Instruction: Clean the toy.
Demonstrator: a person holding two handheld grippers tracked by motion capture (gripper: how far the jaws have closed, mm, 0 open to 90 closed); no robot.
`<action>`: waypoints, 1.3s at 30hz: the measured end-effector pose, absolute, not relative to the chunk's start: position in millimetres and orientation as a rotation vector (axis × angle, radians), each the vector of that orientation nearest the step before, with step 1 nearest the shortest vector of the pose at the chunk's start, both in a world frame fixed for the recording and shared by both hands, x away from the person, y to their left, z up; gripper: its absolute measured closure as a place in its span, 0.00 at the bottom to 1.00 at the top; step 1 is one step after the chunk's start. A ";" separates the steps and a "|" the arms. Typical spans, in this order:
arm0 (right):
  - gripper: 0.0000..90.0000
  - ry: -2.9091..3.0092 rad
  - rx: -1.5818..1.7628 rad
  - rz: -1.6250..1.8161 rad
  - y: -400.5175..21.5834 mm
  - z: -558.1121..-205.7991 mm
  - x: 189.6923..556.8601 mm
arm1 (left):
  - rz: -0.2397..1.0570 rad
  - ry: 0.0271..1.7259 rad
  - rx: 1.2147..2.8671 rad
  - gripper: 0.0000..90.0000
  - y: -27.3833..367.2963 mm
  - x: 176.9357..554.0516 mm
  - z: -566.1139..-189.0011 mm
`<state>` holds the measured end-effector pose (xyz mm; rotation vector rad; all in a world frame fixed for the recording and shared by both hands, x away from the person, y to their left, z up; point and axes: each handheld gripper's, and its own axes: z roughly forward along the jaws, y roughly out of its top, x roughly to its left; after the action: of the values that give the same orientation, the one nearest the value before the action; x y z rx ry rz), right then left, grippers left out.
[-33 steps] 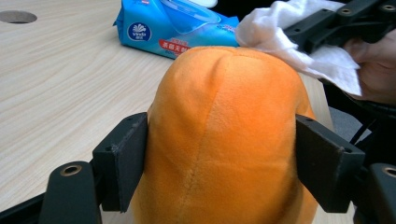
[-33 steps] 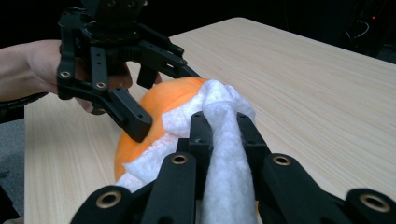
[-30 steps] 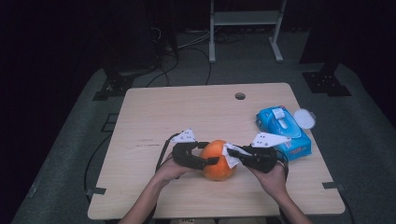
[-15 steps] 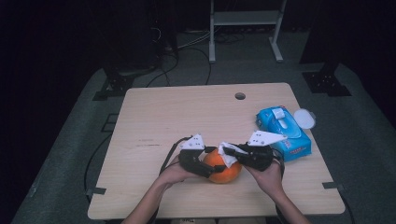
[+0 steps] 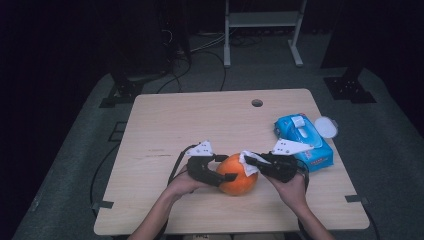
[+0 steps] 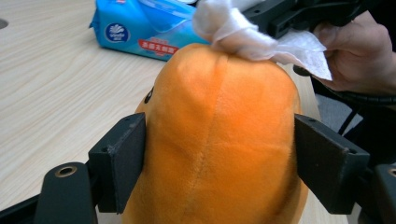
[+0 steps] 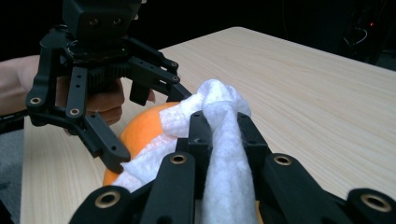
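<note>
We note a blue soft-plastic pack of wet wipes lying flat on the light wooden table, just beyond the right-hand tool. Its round white lid stands flipped open at the far corner. A small round hole sits well beyond both tools, near the far edge.

Both grippers are all black: the left gripper and right gripper have skeletal linkage arms, brass-ringed pivots, flat square pads, grey triangular top plates, black cables trailing. Bare forearms, no sleeves.
</note>
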<state>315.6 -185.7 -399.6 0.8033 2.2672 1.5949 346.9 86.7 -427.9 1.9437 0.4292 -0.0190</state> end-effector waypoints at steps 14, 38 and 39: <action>0.87 2.261 0.914 1.621 -198.4 -410.3 324.0 | 0.004 0.418 1.940 0.24 91.4 347.8 -427.9; 0.87 2.309 0.662 1.502 -159.6 -388.1 301.5 | 0.084 0.347 1.997 0.24 57.2 323.8 -420.5; 0.87 2.307 0.672 1.497 -160.3 -387.6 302.0 | 0.079 0.330 1.998 0.24 55.6 321.9 -420.6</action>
<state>302.0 -160.3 -387.6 0.6715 2.3071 1.4973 321.9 55.6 -420.6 1.9979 0.3296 0.0794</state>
